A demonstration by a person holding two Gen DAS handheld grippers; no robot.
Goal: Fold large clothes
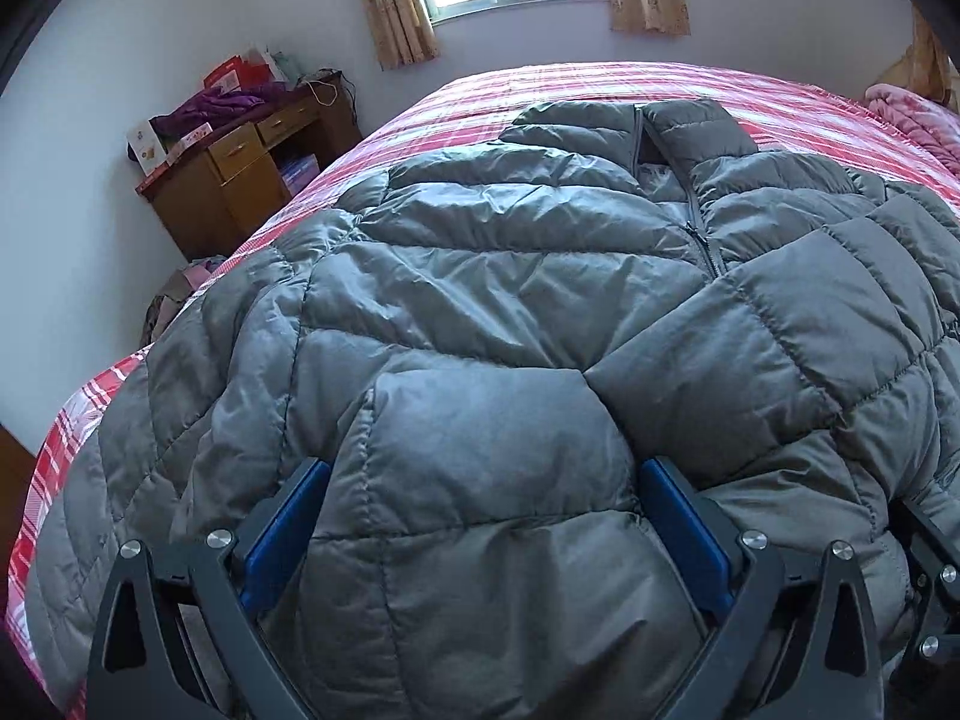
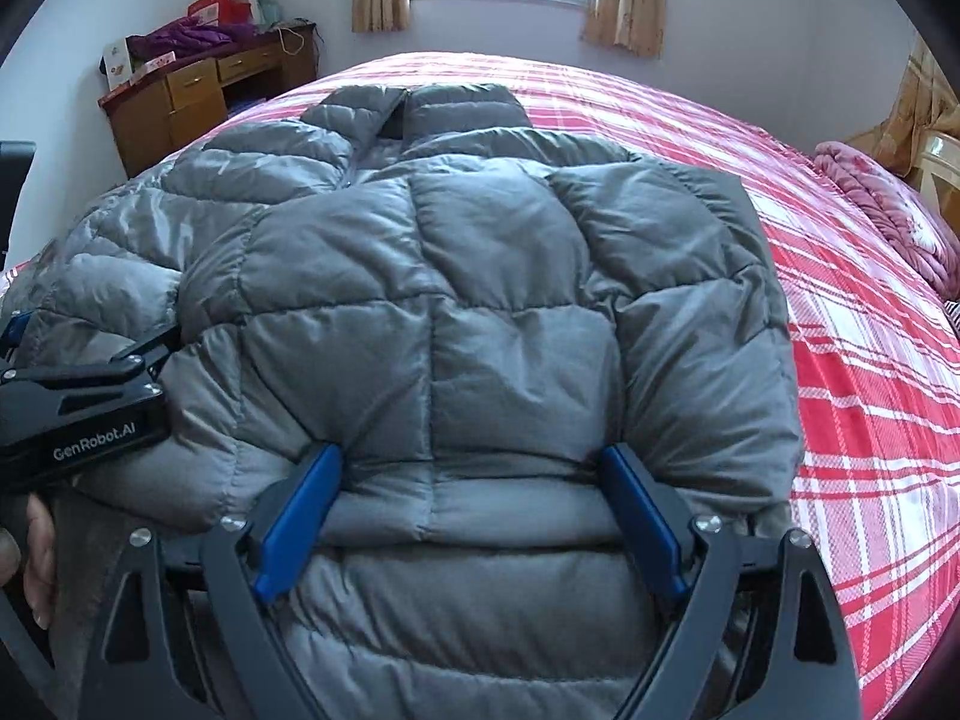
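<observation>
Grey puffer jacket (image 2: 480, 276) spread front-up, part-unzipped.

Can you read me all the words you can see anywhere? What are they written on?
"GenRobot.AI": white letters on the side of the left hand-held gripper, seen from the right wrist view.
The boxes on the wooden desk have printing, but it is too small and blurred to read.

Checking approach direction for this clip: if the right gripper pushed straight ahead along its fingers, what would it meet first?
The right gripper already has the grey puffer jacket bulging between its open fingers; going on, it would likely plough further into the jacket's folded sleeves, toward the collar. Depth is unclear.
</observation>
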